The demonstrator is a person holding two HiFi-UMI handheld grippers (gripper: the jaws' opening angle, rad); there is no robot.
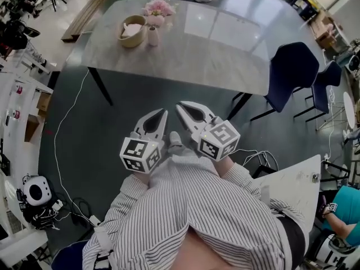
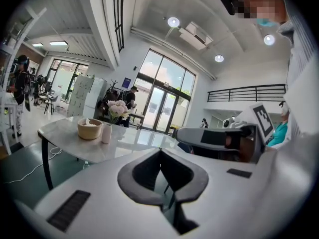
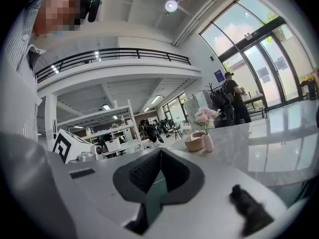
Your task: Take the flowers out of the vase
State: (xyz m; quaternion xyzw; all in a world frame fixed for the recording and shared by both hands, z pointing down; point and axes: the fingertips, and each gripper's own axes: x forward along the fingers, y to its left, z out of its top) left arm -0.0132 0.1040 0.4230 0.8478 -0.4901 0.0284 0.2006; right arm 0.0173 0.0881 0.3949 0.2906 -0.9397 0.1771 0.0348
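Observation:
Pink and white flowers (image 1: 158,8) stand in a small white vase (image 1: 152,36) at the far left of the grey table (image 1: 219,55). The same flowers (image 2: 117,108) and vase (image 2: 106,133) show small in the left gripper view, and the flowers (image 3: 206,116) and vase (image 3: 208,143) in the right gripper view. My left gripper (image 1: 163,113) and right gripper (image 1: 180,105) hang side by side over the dark floor, well short of the table. Both are shut with their tips touching and nothing between them.
A tan bowl (image 1: 132,30) sits right next to the vase. Dark blue chairs (image 1: 292,72) stand at the table's right end. A cable (image 1: 67,122) runs over the floor on the left, and a white table corner (image 1: 292,184) is at my right.

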